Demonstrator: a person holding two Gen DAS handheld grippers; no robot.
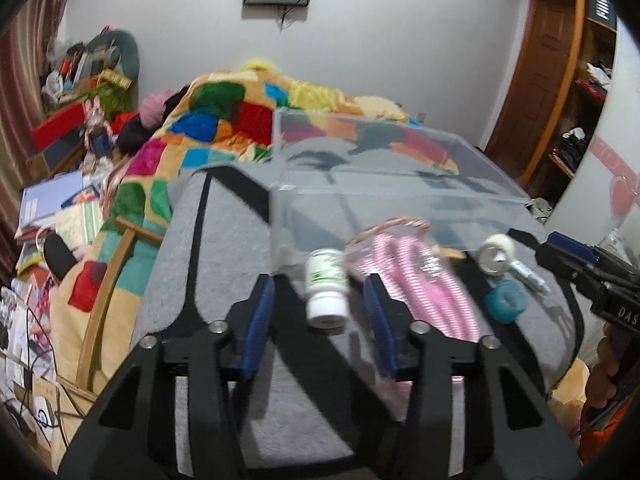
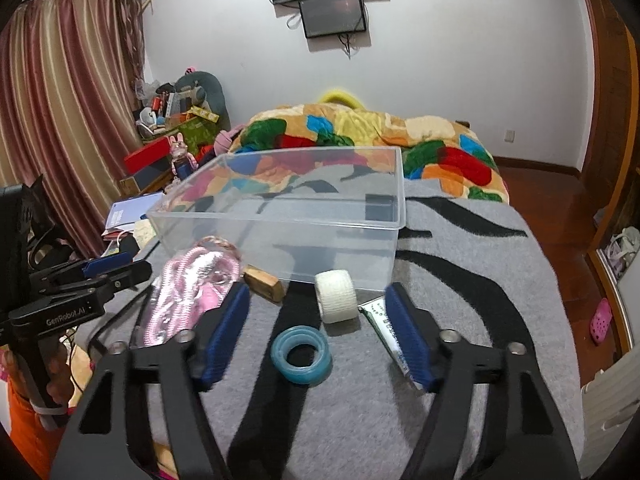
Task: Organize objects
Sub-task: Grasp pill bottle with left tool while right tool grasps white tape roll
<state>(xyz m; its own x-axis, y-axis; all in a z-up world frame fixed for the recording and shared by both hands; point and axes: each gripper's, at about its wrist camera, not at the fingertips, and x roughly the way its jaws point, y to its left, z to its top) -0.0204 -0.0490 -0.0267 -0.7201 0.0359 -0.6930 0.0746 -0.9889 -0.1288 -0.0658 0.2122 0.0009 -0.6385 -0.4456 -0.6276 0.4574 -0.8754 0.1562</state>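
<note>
A clear plastic bin (image 1: 400, 184) (image 2: 288, 216) stands empty on the grey zebra-pattern blanket (image 2: 460, 280). In front of it lie a white pill bottle (image 1: 326, 288), a pink striped packet (image 1: 416, 276) (image 2: 188, 292), a wooden block (image 2: 264, 282), a white tape roll (image 1: 498, 254) (image 2: 336, 296), a blue tape ring (image 1: 506, 300) (image 2: 301, 356) and a small tube (image 1: 530, 276) (image 2: 384, 324). My left gripper (image 1: 320, 284) is open with the bottle between its fingers. My right gripper (image 2: 318, 298) is open around the blue ring and white roll.
A bed with a colourful patchwork quilt (image 2: 360, 132) lies behind the bin. Cluttered boxes and books (image 1: 68, 184) sit at the left by the curtain (image 2: 60, 120). A wooden wardrobe (image 1: 560, 92) stands at the right. Monitors (image 2: 332, 12) hang on the wall.
</note>
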